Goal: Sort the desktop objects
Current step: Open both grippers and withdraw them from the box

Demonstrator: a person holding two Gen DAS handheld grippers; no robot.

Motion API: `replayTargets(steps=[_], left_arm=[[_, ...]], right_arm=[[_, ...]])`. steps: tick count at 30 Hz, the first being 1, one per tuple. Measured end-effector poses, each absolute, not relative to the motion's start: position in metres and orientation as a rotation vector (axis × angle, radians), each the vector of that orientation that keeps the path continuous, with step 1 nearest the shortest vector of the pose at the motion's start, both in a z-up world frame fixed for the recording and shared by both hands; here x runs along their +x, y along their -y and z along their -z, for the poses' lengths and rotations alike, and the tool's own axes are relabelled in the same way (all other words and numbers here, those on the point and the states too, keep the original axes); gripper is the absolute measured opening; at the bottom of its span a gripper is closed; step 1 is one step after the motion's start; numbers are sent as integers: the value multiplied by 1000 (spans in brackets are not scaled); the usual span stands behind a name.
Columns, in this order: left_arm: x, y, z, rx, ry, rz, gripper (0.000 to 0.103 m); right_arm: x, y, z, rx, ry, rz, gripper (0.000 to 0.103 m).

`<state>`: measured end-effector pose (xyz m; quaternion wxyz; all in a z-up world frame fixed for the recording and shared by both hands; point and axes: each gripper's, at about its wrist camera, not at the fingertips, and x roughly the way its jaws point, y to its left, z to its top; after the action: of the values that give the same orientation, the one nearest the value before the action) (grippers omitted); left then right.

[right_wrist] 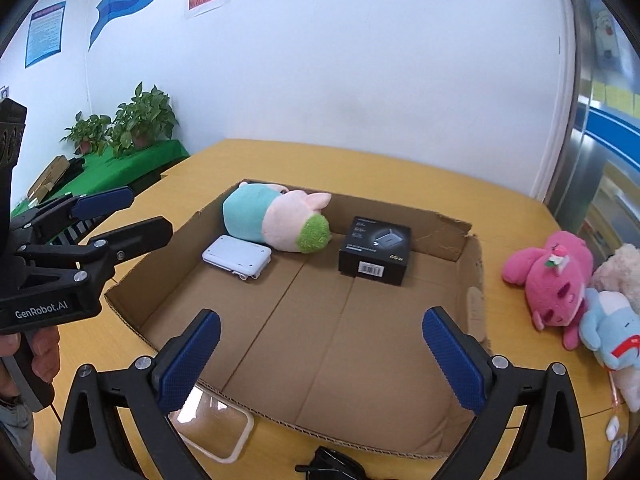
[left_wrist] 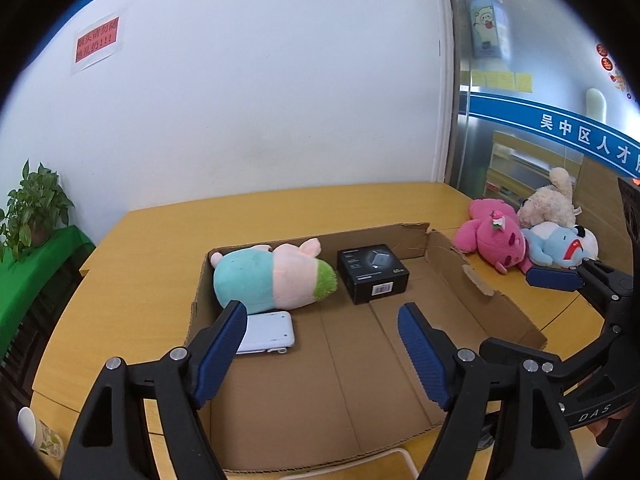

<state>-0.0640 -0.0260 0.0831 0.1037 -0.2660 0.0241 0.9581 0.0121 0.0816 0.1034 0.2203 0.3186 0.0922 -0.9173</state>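
White wall and a yellow bench [right_wrist: 400, 168] fill the room. Your cardboard tray [right_wrist: 320, 320] already holds a pig plush [right_wrist: 276, 216], a white gadget [right_wrist: 236, 258] and a black box [right_wrist: 374, 250]. Three soft toys wait outside it: a pink plush [right_wrist: 554, 280], a blue plush [right_wrist: 612, 328] and a cream plush [right_wrist: 620, 266]. They lie to the right of your right claw [right_wrist: 320, 364], so that hand looks nearer. Your left claw [left_wrist: 322, 344] is farther away. Both claws are spread apart with nothing in them.
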Motion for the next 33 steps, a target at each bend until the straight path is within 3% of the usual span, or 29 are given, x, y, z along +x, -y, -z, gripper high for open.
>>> replayTargets(steps=[16,33], left_arm=[[-35,4,-91,-763,-68,-2815,78],[-38,32,-58,-909,2,-2788,78]], right_arm=[[46,-113,-115,807,-205,2558,102],[49,-101,-81,904,-166,2504,102]])
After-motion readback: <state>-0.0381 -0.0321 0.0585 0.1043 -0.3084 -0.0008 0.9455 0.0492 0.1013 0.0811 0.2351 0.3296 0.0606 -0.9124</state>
